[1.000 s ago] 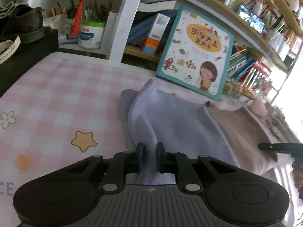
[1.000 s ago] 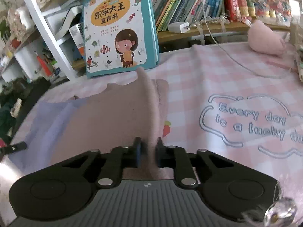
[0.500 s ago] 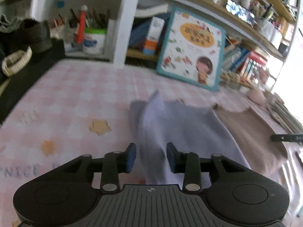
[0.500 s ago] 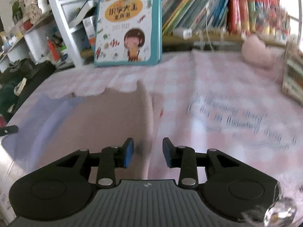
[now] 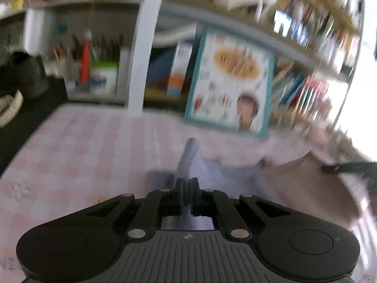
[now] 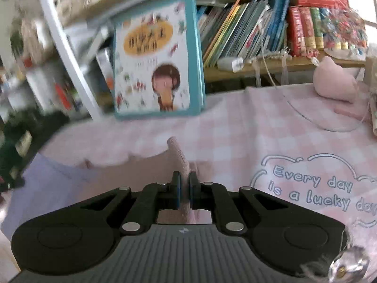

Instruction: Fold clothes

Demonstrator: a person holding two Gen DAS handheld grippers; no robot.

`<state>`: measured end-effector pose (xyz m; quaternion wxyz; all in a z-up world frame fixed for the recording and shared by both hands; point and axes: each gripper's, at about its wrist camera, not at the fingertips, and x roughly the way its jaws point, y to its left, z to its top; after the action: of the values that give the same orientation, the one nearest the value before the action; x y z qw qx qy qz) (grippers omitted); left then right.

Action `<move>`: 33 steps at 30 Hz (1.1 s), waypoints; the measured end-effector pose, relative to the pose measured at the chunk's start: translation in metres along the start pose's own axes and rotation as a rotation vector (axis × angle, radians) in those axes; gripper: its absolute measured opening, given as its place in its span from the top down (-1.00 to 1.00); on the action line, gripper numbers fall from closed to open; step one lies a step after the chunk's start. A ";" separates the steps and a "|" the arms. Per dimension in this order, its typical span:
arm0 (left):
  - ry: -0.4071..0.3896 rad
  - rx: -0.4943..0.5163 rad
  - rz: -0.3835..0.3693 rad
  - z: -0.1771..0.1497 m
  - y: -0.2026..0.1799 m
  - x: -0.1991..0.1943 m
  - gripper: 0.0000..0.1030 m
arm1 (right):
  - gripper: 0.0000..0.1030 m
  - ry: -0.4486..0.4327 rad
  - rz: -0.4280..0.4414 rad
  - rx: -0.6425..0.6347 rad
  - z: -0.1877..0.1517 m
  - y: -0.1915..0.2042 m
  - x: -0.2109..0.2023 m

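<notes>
A garment lies on the pink checked tablecloth (image 5: 82, 155), lavender (image 5: 207, 172) on one half and tan-pink (image 5: 297, 188) on the other. My left gripper (image 5: 187, 185) is shut on a raised fold of the lavender edge. My right gripper (image 6: 184, 179) is shut on a raised fold of the tan-pink edge (image 6: 179, 155); the lavender half (image 6: 47, 186) shows at its left. The right gripper's finger appears in the left wrist view (image 5: 346, 166). The left wrist view is blurred.
A children's picture book (image 6: 155, 61) leans against the bookshelf (image 6: 271, 30) behind the table. A pink plush toy (image 6: 334, 82) and a white cable (image 6: 306, 115) lie at the back right. Pen holders (image 5: 99, 70) and a dark bag (image 5: 21, 77) stand at the left.
Both grippers stood open around the folds half a second ago and have closed on them again. Both views have shifted, and the left view is blurred with motion.
</notes>
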<state>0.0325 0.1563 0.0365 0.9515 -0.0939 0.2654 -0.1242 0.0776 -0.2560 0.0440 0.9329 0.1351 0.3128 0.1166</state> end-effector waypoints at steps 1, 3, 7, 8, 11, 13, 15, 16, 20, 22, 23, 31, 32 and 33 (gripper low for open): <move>0.002 -0.023 0.003 -0.001 0.005 -0.001 0.93 | 0.86 0.004 0.003 0.014 0.000 -0.003 0.001; 0.056 -0.068 0.031 -0.008 0.017 0.011 0.92 | 0.86 0.058 -0.027 0.004 -0.003 -0.006 0.015; 0.101 -0.126 0.069 -0.026 0.030 0.029 0.79 | 0.84 0.077 -0.042 -0.006 -0.009 -0.008 0.028; 0.095 -0.135 0.070 -0.027 0.031 0.029 0.78 | 0.83 0.081 -0.046 -0.003 -0.008 -0.008 0.027; 0.049 -0.097 0.064 -0.021 0.025 0.022 0.53 | 0.80 0.086 -0.068 -0.025 -0.005 -0.004 0.024; 0.025 -0.060 0.057 -0.017 0.020 0.020 0.02 | 0.74 0.081 -0.073 -0.042 -0.003 -0.001 0.024; 0.028 -0.027 0.074 -0.011 0.015 0.025 -0.03 | 0.71 0.074 -0.088 -0.063 -0.001 0.002 0.025; 0.035 -0.012 0.085 -0.009 0.013 0.028 -0.02 | 0.71 0.076 -0.094 -0.071 -0.001 0.004 0.027; 0.026 0.049 0.145 -0.004 0.000 0.033 -0.01 | 0.87 0.026 -0.075 -0.092 0.000 0.011 0.016; 0.007 0.057 0.122 -0.003 -0.004 0.028 -0.02 | 0.87 0.012 -0.074 -0.098 0.000 0.012 0.012; 0.008 0.058 0.108 -0.004 -0.006 0.027 -0.02 | 0.87 0.025 -0.083 -0.101 -0.001 0.011 0.014; 0.078 0.042 0.151 -0.014 -0.001 0.038 -0.01 | 0.77 0.072 -0.112 -0.059 -0.010 -0.002 0.030; 0.073 0.031 0.151 -0.015 0.000 0.035 -0.02 | 0.73 0.078 -0.115 -0.040 -0.009 -0.004 0.028; 0.062 0.021 0.147 -0.015 0.001 0.029 -0.03 | 0.62 0.076 -0.122 -0.040 -0.009 -0.004 0.025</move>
<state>0.0489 0.1474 0.0099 0.9502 -0.0601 0.2997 -0.0599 0.0920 -0.2507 0.0224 0.9282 0.0925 0.3534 0.0707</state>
